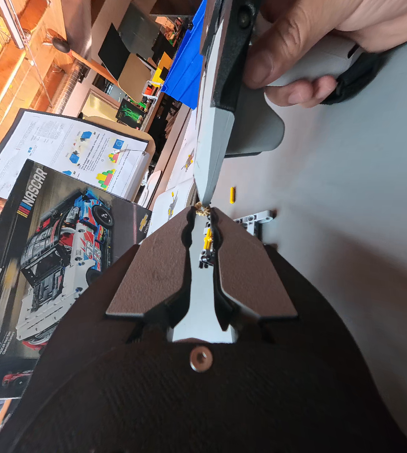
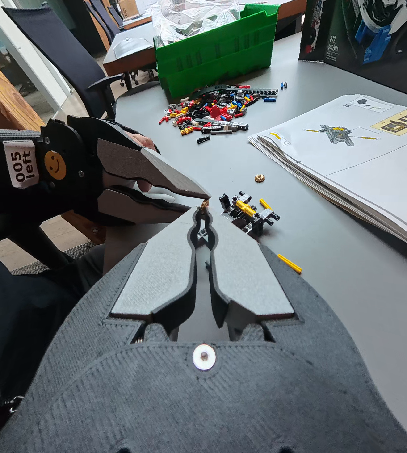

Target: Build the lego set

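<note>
left tongs (image 1: 203,210) pinch tan gear (image 1: 202,209) | right tongs (image 2: 204,208) nearly closed on same gear, edge-on

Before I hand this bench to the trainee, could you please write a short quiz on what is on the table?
1. True or false: the green bin stands beyond the loose-piece pile.
2. The left gripper pinches a: A) yellow axle B) tan gear C) blue pin.
3. How many tan gears show in the right wrist view?
Key: 1 true; 2 B; 3 two, one lying loose near the open manual.
</note>
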